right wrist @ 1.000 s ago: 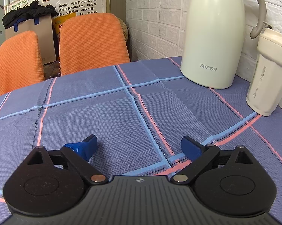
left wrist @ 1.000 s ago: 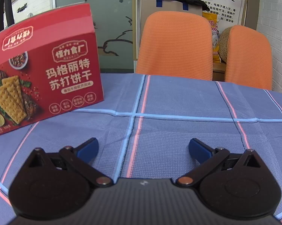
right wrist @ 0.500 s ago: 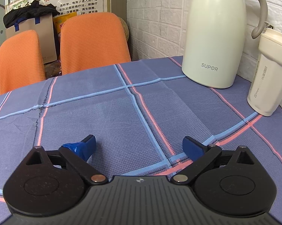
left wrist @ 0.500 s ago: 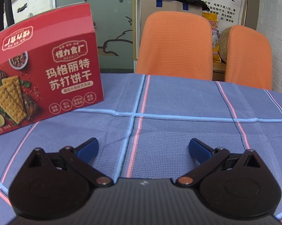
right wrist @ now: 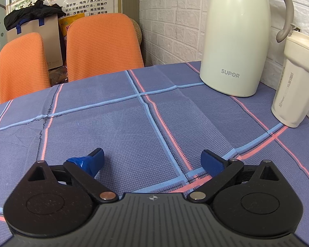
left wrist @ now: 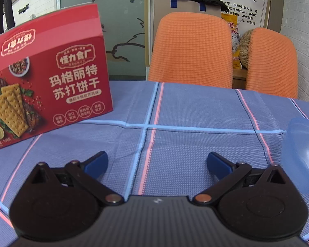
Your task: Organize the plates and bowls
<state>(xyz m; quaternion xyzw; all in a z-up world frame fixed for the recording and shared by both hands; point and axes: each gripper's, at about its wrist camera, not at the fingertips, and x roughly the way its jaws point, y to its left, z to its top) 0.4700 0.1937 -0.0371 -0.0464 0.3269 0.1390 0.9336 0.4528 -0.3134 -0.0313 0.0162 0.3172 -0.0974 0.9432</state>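
A translucent blue bowl [left wrist: 302,154] shows at the right edge of the left wrist view, blurred and cut off by the frame; I cannot tell whether it rests on the cloth. My left gripper [left wrist: 156,161] is open just above the blue checked tablecloth [left wrist: 195,113], with nothing between its fingers, and the bowl lies to its right. My right gripper [right wrist: 152,159] is open too, low over the tablecloth [right wrist: 113,123], holding nothing. No plate or bowl appears in the right wrist view.
A red cracker box [left wrist: 45,78] stands at the left. A cream thermos jug [right wrist: 234,37] and a cream tumbler [right wrist: 294,82] stand by the white brick wall at the right. Two orange chairs [left wrist: 191,49] sit behind the table's far edge.
A blurred blue bowl has come into the right edge of the left wrist view. The right gripper has shifted slightly; the left has not moved.
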